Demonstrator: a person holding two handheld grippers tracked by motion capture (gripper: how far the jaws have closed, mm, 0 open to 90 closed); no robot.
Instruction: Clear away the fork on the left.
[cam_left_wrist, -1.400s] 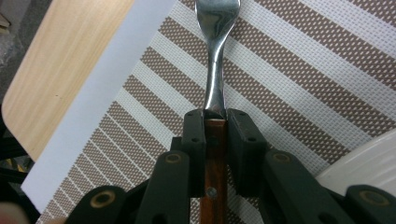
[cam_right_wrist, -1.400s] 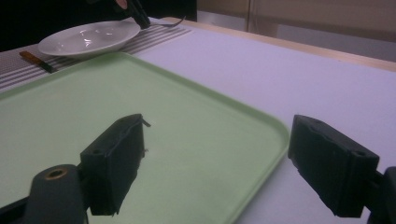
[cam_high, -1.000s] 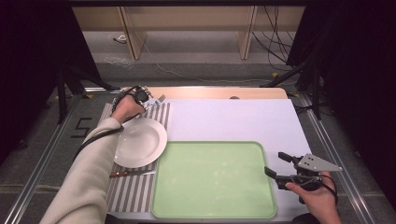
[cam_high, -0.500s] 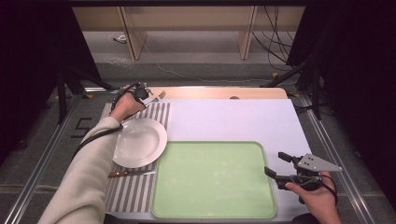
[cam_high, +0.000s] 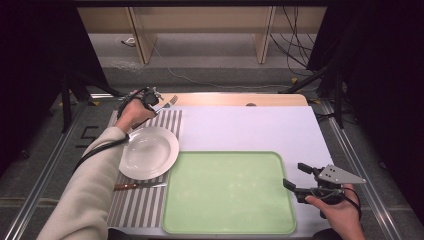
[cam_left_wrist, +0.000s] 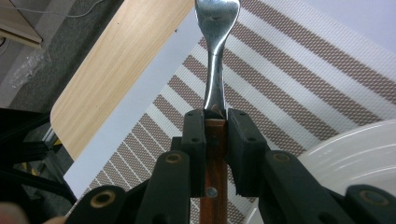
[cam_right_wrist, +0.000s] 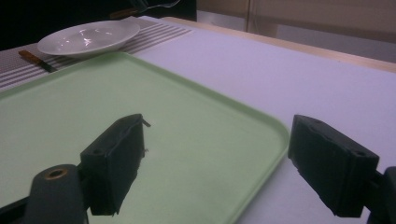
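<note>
Left claw: the left gripper (cam_left_wrist: 215, 140) is clamped on the wooden handle of a fork (cam_left_wrist: 215, 70); the jaws stand narrow, with the handle pinched between their pads.
Fork: its metal neck and head stick straight out beyond the jaw tips, above the striped mat (cam_left_wrist: 289, 88); in the high view the fork (cam_high: 170, 102) pokes out past the left hand (cam_high: 132, 112) at the mat's far end.
Plate: a white plate (cam_high: 148, 152) lies on the mat, just beside the left claw on the person's side.
Knife: a wooden-handled knife (cam_high: 140, 186) lies on the mat beyond the plate from the left claw, well apart from it.
Right claw: the right gripper (cam_right_wrist: 215, 163) is wide open and holds nothing; the near right corner of the green tray (cam_right_wrist: 163, 140) lies under its gap.
Writing: a dark "5" (cam_high: 86, 137) marks the floor outside the left claw; no brand or label can be read on the tableware.
</note>
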